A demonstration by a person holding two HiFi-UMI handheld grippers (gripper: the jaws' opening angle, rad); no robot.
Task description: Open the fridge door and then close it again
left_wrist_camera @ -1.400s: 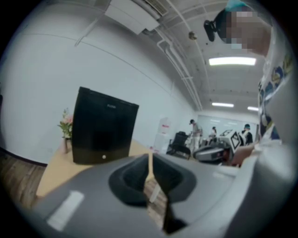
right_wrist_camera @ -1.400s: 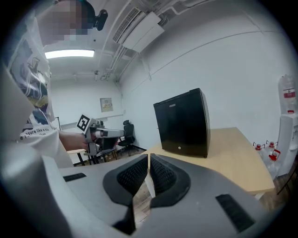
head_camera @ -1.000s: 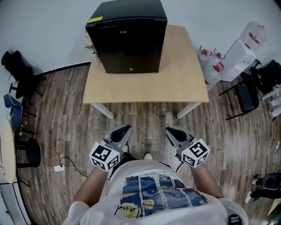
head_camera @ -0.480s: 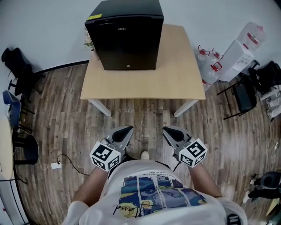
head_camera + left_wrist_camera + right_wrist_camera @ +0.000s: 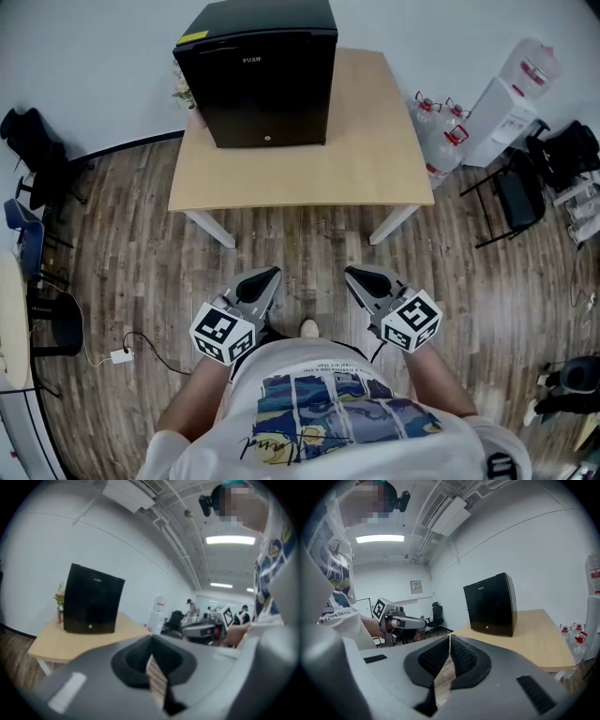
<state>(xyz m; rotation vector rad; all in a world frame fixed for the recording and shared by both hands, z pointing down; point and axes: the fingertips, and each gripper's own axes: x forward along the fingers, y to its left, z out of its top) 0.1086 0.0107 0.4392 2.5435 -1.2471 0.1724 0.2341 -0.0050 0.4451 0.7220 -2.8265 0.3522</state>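
Fridge [image 5: 258,75], door shut, stands at the far left of the table [image 5: 375,159], and you hold the left gripper [image 5: 271,274] and right gripper [image 5: 352,274] clenched on nothing, well apart from it.

A light wooden table [image 5: 375,159] on white legs stands on a plank floor [image 5: 309,253]. A black fridge [image 5: 258,80] sits directly on the tabletop, its door shut and facing the person. Just left of the fridge, at the table's edge, stands a small bunch of flowers [image 5: 183,89]. The tabletop stretches out to the right of the fridge and in front of it. Further right of the fridge, off the table, water bottles [image 5: 441,131] stand on the floor
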